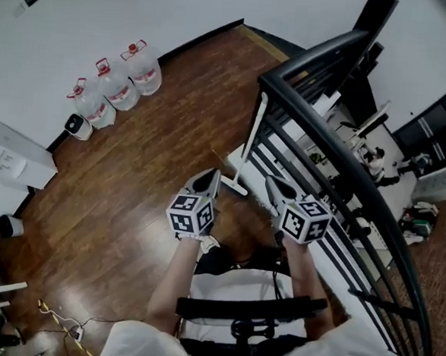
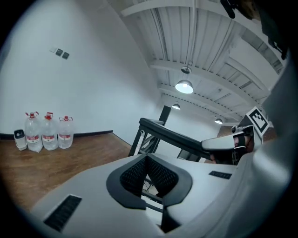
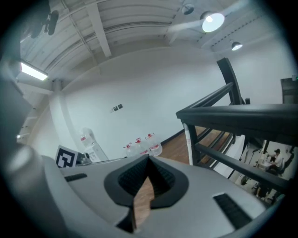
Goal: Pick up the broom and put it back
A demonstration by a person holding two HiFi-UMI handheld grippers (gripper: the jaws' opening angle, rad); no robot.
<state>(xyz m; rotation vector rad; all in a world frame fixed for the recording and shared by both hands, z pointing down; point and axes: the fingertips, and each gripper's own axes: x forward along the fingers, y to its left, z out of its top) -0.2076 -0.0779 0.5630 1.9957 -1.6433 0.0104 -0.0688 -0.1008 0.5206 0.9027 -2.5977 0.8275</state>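
Broom (image 1: pixel 250 145) upright against railing (image 1: pixel 297 102); left gripper (image 1: pixel 210 179) and right gripper (image 1: pixel 276 185) jaws closed, empty

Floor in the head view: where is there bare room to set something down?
The wood floor is bare between the water bottles, the broom and the white cabinet. It is crowded along the railing and by the cables at lower left.
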